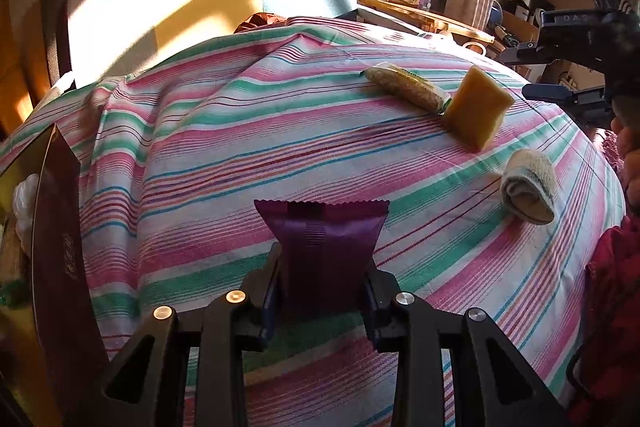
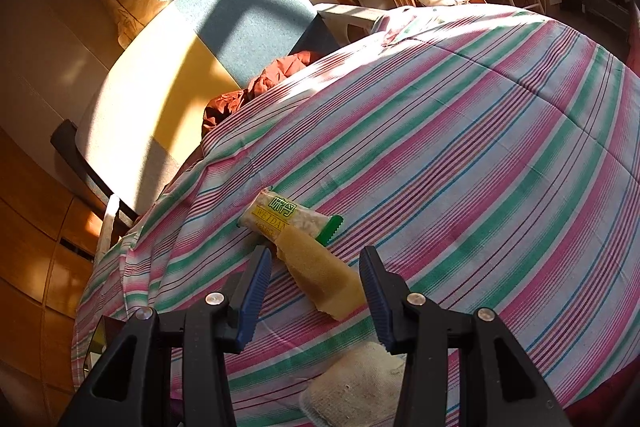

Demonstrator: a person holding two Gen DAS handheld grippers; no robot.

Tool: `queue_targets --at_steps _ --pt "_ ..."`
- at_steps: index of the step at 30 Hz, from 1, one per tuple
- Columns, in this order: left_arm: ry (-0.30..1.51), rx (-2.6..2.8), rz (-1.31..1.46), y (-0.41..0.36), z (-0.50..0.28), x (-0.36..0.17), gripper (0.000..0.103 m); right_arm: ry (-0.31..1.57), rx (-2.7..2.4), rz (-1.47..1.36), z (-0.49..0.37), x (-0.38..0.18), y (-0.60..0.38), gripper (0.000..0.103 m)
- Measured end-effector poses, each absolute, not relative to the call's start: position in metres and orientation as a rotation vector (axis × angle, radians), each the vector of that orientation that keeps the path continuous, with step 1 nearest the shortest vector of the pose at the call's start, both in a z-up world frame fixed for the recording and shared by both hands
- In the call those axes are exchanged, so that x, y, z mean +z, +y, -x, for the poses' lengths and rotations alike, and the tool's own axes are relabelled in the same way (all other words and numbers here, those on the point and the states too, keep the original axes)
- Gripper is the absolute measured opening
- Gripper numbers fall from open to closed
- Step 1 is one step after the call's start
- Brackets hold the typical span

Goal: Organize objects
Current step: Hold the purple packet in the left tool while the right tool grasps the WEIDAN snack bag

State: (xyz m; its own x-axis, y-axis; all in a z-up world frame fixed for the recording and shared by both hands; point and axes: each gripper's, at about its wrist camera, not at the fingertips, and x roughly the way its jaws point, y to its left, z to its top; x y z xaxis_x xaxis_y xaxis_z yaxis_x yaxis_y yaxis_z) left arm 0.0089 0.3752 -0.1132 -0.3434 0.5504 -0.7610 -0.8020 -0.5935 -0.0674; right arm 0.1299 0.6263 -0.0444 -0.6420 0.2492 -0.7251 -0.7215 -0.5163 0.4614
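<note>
The left gripper (image 1: pixel 324 283) is clamping a purple packet (image 1: pixel 322 239), its pads pressing the packet's sides and the crimped top standing up between them, above the striped cloth (image 1: pixel 240 131). Around the packet the cloth is lying bare – wide room toward twelve o'clock and toward ten. At nine o'clock a dark box (image 1: pixel 56 227) is closing off the left edge, its wall tilting up, with white things inside that are hard to make out.

At two o'clock a snack bar (image 1: pixel 408 89) is lying with one end touching a yellow sponge (image 1: pixel 478 107), which is standing tilted on edge. At three o'clock, apart from both, a rolled sock (image 1: pixel 528 187) is resting near the cloth's right edge.

The right gripper (image 2: pixel 316 279) is pointing down at the cloth with jaws partly apart, gripping nothing – the sponge (image 2: pixel 320 275) is lying between the fingers, untouched. The bar (image 2: pixel 288 221) is sitting at its twelve o'clock, the sock (image 2: pixel 352 383) at six. From the left camera that gripper (image 1: pixel 560 75) is hanging at the far right, a hand (image 1: pixel 628 155) below it.
</note>
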Motion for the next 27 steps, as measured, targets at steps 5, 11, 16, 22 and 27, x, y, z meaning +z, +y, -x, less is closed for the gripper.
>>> queue_targets --at_steps 5,11,16,22,27 --pt "0.404 2.017 0.97 0.375 -0.01 -0.113 0.036 1.031 2.178 0.808 -0.127 -0.044 0.626 0.046" --pt "0.414 2.024 0.963 0.376 -0.01 -0.114 0.036 1.005 2.198 0.805 -0.126 -0.04 0.621 0.046" --pt "0.407 2.022 0.964 0.375 -0.01 -0.114 0.037 0.93 2.248 0.839 -0.116 -0.033 0.611 0.046" --pt "0.393 2.017 0.968 0.374 -0.008 -0.114 0.037 0.718 2.359 0.999 -0.077 -0.019 0.6 0.046" --pt "0.382 2.014 0.969 0.374 -0.008 -0.114 0.037 0.571 2.391 1.217 -0.032 -0.023 0.614 0.06"
